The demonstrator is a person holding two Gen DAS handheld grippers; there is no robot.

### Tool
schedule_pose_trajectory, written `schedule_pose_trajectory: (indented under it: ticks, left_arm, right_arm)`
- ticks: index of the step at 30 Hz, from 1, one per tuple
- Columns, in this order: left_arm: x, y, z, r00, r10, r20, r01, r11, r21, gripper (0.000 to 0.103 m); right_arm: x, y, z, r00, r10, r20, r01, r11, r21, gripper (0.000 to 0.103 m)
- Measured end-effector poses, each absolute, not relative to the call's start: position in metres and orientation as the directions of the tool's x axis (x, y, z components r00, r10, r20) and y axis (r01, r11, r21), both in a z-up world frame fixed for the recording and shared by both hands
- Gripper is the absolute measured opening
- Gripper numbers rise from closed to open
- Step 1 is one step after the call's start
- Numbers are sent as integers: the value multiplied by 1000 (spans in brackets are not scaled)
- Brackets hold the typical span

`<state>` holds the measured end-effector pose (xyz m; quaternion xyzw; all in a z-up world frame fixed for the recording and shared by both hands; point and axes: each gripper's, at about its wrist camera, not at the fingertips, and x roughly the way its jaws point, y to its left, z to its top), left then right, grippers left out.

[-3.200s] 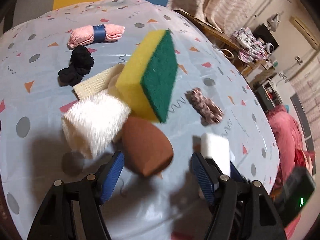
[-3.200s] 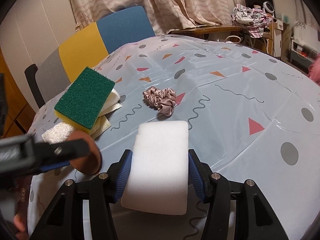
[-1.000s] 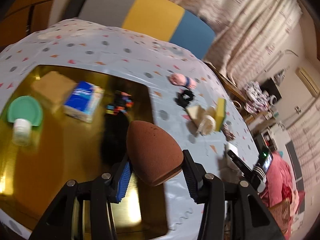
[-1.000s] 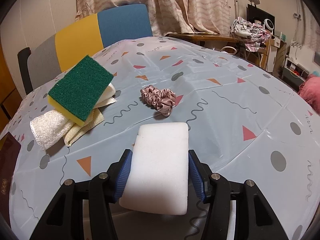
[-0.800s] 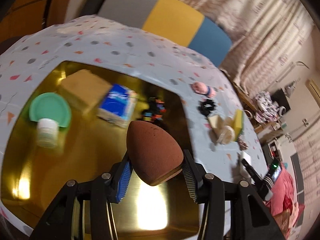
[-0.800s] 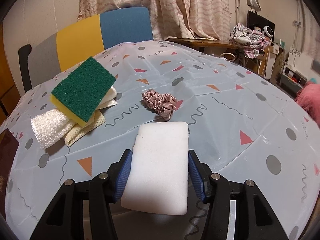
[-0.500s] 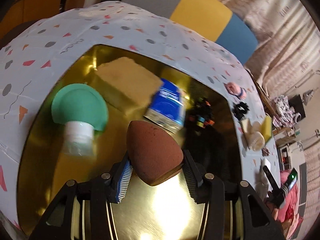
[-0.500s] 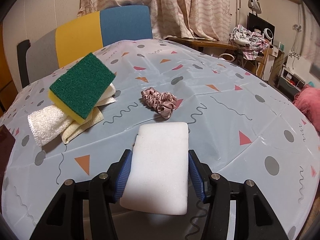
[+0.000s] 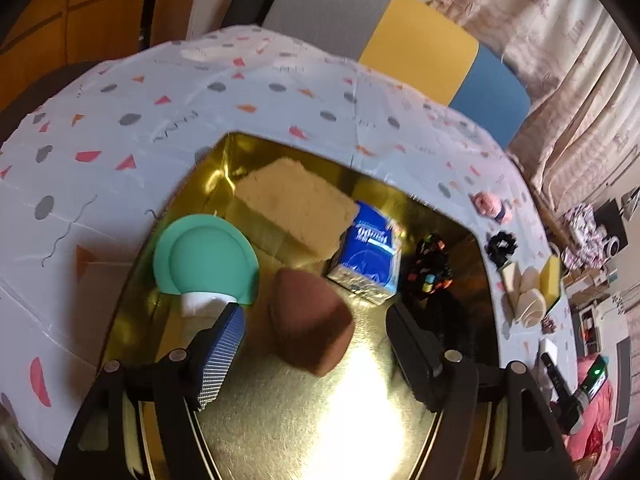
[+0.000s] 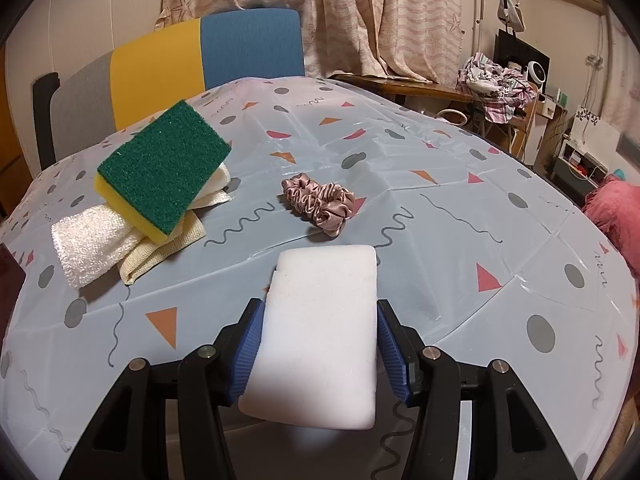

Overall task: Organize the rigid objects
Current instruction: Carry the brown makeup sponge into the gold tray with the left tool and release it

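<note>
In the left wrist view, my left gripper [image 9: 316, 344] is open above a gold tray [image 9: 280, 420]. A brown egg-shaped sponge [image 9: 310, 330] lies loose between the spread fingers, touching neither. The tray also holds a tan sponge block [image 9: 294, 206], a blue packet [image 9: 370, 248], a teal plate [image 9: 204, 260] with a white bottle [image 9: 200, 304], and a small black toy [image 9: 430, 270]. In the right wrist view, my right gripper [image 10: 318, 344] is shut on a white foam sponge [image 10: 320, 328] just above the tablecloth.
A green-and-yellow sponge [image 10: 164, 168] rests on folded white cloths [image 10: 96, 240] at the left. A pink satin scrunchie [image 10: 320, 202] lies beyond the white sponge. A pink roll [image 9: 490, 204] and a black scrunchie [image 9: 502, 246] lie past the tray. A colour-block chair [image 10: 180, 64] stands behind.
My left gripper carried the brown sponge over the gold tray, then opened; the sponge now sits free between the fingers. My right gripper has kept hold of the white sponge and barely moved.
</note>
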<state>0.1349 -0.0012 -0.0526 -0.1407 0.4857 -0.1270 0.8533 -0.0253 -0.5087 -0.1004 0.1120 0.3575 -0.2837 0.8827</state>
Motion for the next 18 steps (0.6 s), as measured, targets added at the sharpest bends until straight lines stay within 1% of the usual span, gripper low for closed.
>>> schedule_pose_trajectory:
  ticks: [4, 9, 15, 18]
  left_arm:
    - [119, 3, -46, 535, -356, -766, 67, 922, -382, 74]
    - [98, -3, -48, 542, -349, -765, 94, 929, -357, 74]
    - [81, -16, -52, 520, -390, -760, 152, 918, -367, 74]
    - [75, -21, -49, 523, -411, -746, 175, 909, -378, 74]
  right_arm:
    - [-27, -507, -99, 588, -429, -686, 580, 814, -12, 56]
    - [-29, -503, -94, 599, -435, -672, 576, 817, -17, 56]
    - [-29, -500, -85, 610, -428, -666, 561, 828, -18, 56]
    - [-33, -491, -76, 633, -398, -664, 534, 845, 3, 56]
